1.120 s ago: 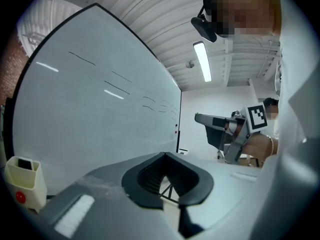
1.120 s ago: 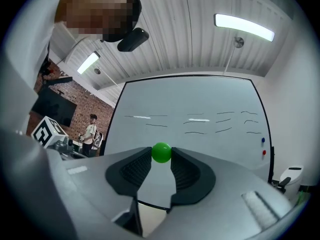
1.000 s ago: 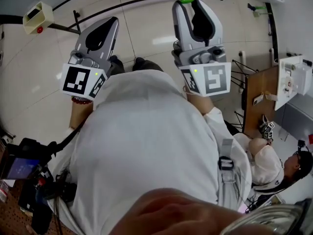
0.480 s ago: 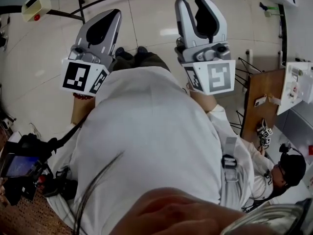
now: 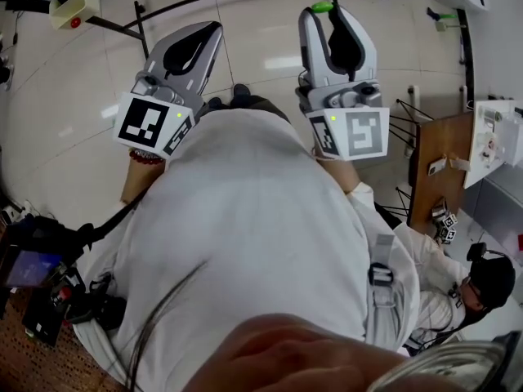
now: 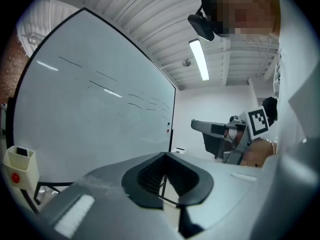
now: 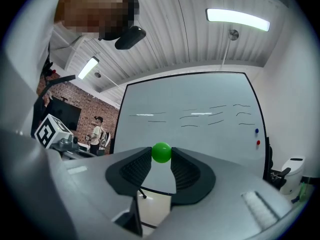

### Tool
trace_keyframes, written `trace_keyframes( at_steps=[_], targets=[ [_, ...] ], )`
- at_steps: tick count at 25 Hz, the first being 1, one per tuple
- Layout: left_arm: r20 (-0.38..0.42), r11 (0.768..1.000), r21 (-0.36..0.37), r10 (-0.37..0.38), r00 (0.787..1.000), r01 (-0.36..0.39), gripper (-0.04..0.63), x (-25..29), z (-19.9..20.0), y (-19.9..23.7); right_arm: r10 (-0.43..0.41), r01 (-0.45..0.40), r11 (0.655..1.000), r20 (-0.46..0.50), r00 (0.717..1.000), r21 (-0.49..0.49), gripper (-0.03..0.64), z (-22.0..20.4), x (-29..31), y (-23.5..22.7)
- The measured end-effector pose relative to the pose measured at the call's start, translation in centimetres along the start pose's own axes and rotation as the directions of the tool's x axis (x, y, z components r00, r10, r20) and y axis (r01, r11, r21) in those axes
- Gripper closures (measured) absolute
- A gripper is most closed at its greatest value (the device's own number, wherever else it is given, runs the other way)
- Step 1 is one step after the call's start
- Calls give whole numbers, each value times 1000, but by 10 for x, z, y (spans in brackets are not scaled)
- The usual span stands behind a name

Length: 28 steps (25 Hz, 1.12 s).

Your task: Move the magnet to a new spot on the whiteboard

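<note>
Green magnet (image 7: pixel 161 152) in forward-pointing right claw (image 5: pixel 324 11).

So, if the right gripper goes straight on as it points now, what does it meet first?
Probably the whiteboard: the right gripper, shut on the green magnet, points at it, nothing visible between.

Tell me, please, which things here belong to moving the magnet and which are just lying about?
Job in hand:
green magnet, held in the right gripper
whiteboard

Lying about:
left gripper, shut and empty
blue dot and red dot at the whiteboard's edge
cream box
wooden desk
</note>
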<state>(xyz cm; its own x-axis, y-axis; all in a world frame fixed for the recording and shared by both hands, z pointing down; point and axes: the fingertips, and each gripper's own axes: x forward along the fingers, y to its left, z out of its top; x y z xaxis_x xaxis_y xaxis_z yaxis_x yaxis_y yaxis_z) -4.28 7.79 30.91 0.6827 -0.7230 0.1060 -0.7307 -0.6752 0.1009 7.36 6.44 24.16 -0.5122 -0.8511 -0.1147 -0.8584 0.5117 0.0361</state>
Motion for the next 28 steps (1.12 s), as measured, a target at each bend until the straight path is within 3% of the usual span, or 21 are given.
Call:
trace_keyframes(
  at_steps=[11,17,22,25,28],
  targets=[
    [1,1000,-14,6,1000,-6,589,-57,-14,52,-21,20,999,-13,1000,-31,497,-4,32,62],
    [-7,996,-65,62,998,-63,589,-56,-23,91,-68,67,998,-71,995,-12,497,-18,61,44],
    [2,997,-45,60,998,-60,589,-14,-19,114,-35,35,999,-23,999,-8,497,-25,101,11],
    [-11,988,-44,146,989,-146,589,20,-18,156,5,-6,1000,-13,1000,-22,497,-27,146,-14],
    [1,964,-71,257,966,-257,589,38,-2,205,32,-32,999,-1,999,-38,497,-18,183,-43]
  ],
)
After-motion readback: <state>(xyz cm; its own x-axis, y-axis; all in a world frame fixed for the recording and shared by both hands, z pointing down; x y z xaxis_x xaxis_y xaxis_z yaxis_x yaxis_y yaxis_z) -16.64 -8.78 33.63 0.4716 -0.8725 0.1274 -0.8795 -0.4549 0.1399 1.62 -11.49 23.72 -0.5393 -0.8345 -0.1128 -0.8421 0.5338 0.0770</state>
